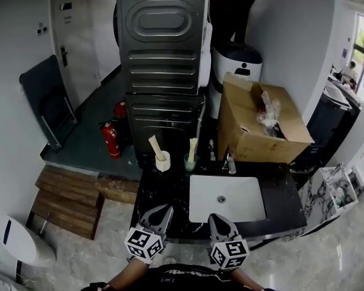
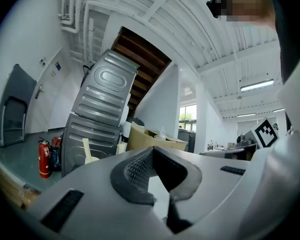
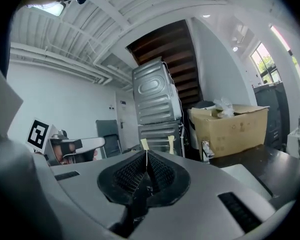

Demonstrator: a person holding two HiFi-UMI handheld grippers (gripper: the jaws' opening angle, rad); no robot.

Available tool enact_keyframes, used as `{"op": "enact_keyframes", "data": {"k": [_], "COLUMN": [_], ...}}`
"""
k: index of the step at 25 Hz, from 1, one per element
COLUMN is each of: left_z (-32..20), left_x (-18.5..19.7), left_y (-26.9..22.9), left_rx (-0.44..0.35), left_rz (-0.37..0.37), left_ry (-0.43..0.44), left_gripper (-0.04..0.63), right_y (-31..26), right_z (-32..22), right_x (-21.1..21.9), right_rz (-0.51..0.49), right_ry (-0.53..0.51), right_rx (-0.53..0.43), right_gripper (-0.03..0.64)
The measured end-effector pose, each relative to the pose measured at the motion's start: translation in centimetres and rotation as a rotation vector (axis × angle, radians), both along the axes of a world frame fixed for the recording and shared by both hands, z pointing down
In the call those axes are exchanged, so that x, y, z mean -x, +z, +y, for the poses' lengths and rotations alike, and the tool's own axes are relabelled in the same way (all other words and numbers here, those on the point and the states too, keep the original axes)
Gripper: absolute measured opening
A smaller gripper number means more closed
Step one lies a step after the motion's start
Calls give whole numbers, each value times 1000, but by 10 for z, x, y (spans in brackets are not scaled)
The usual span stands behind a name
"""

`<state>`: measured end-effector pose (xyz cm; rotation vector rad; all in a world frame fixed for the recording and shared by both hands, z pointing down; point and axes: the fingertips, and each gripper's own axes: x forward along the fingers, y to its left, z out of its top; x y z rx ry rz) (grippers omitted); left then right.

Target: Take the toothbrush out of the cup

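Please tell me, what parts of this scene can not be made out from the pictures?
1. Head view: which end of each toothbrush sits in the white cup and green cup; too small.
2. Left gripper view: both cups' bases, behind the left gripper body.
3. Head view: cardboard box contents, mostly under its flaps.

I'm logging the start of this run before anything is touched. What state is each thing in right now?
left gripper: jaws apart, nothing between them
right gripper: jaws together, empty
white cup: upright on the counter
toothbrush: standing in the white cup, leaning
green cup: upright beside the white cup
second toothbrush: standing in the green cup
cardboard box: flaps open
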<state>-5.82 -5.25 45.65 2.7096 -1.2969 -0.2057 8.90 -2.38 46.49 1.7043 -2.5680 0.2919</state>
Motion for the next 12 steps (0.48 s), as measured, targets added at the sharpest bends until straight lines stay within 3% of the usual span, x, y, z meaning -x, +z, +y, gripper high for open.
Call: {"op": "enact_keyframes", "data": {"k": [7, 12], "left_z": [-72, -93], "left_x": [28, 24], "left_y": [8, 18], "left_rx": [6, 44], "left_rz": [-13, 11], "left_ry": [20, 23], "left_gripper": [15, 15], "right_y": [0, 12], "right_z": [-64, -89], "right_x": [32, 27], "right_rz": [57, 38], "right_ry": [22, 21], "right_rx": [-20, 39], "right_gripper": [38, 38]}}
